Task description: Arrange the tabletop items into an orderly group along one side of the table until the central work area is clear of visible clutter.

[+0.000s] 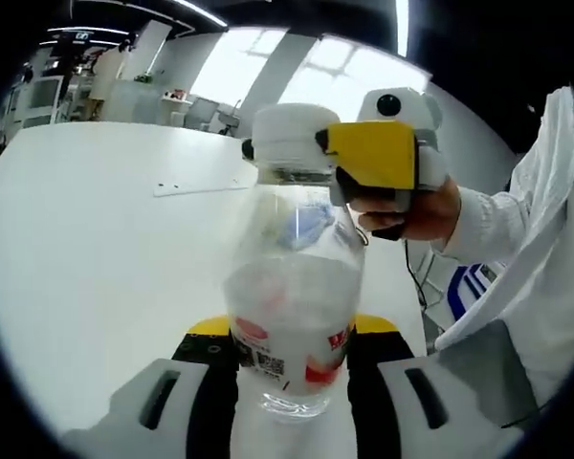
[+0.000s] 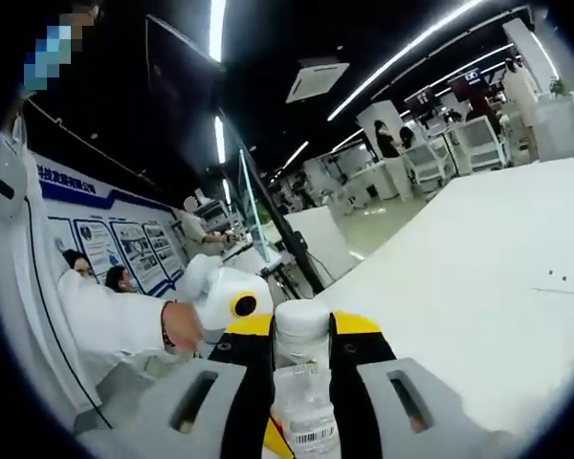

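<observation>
Left gripper [image 1: 292,368] clamped on lower body of clear plastic bottle [image 1: 292,306], jaws either side of the label band, bottle upright between them. Right gripper [image 2: 302,359] closed narrow on the white cap [image 2: 301,330] at the bottle's top; same gripper seen from the bottle's far side as a yellow-and-white block [image 1: 378,158] pinching the cap [image 1: 287,139], with a person's hand [image 1: 416,210] gripping it just beside the bottle's shoulder. Looked like a two-handed hold, body steadied low and cap held high, possibly for a cap twist or a carry; could not tell which. For a clean step: kept low grip firm but not crushing, since thin plastic would likely buckle; kept cap grip square to the bottle's axis so no tilt; moved both together if relocating, and set down toward a table edge rather than the middle. Risk judged: squeeze with a loose cap could push liquid out. Bottle clear, red-and-white label with a code patch low on the body, clear liquid apparently in it, level hard to read through glare, upper part maybe empty. Could not tell if cap was sealed. White table [image 1: 96,249] spread behind and left of the bottle, mostly bare near it, a thin flat strip [image 1: 201,186] lying well behind the bottle. Could not tell whether bottle base touched the table. White sleeve [image 1: 536,249] right of the bottle.
</observation>
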`<control>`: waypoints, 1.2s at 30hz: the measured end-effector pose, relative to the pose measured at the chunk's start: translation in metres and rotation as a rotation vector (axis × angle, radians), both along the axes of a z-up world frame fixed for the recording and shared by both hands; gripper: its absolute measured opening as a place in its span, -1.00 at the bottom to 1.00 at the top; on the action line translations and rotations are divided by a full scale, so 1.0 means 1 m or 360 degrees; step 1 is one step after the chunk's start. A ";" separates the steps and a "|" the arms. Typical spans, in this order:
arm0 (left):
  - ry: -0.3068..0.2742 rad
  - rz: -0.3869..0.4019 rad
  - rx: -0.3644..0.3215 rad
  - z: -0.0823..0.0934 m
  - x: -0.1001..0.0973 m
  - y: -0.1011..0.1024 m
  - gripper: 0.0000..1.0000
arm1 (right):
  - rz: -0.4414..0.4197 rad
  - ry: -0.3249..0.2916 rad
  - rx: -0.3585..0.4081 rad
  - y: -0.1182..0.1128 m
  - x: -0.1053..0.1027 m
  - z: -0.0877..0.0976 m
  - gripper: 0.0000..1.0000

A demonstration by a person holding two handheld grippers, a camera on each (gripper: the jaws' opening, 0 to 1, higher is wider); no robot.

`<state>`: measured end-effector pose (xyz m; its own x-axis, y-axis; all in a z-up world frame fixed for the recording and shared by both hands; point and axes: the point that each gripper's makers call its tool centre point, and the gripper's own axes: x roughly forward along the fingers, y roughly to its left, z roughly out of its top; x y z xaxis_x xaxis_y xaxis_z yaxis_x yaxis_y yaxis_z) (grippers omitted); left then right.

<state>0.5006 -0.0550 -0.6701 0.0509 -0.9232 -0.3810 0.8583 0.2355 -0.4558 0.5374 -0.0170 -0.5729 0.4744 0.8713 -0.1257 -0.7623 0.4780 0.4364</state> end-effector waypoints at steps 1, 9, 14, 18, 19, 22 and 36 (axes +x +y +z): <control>-0.0012 -0.0007 -0.0002 0.003 0.001 -0.003 -0.13 | -0.0003 -0.0015 -0.0007 -0.003 0.000 0.003 -0.63; -0.0154 -0.0075 0.0023 0.027 0.017 -0.030 -0.13 | -0.0023 -0.0147 -0.0087 -0.030 0.009 0.029 -0.63; -0.0225 -0.0113 0.0034 0.038 0.027 -0.047 -0.13 | -0.0052 -0.0213 -0.0122 -0.046 0.015 0.043 -0.63; -0.0264 -0.0138 0.0032 0.045 0.032 -0.061 -0.13 | -0.0072 -0.0250 -0.0151 -0.059 0.019 0.050 -0.63; -0.0267 -0.0140 0.0031 0.046 0.033 -0.062 -0.13 | -0.0078 -0.0259 -0.0163 -0.063 0.020 0.051 -0.63; -0.0291 -0.0154 0.0030 0.047 0.037 -0.073 -0.13 | -0.0086 -0.0277 -0.0188 -0.071 0.023 0.052 -0.63; -0.0402 -0.0230 0.0026 0.047 0.062 -0.106 -0.14 | -0.0090 -0.0392 -0.0383 -0.096 0.040 0.052 -0.63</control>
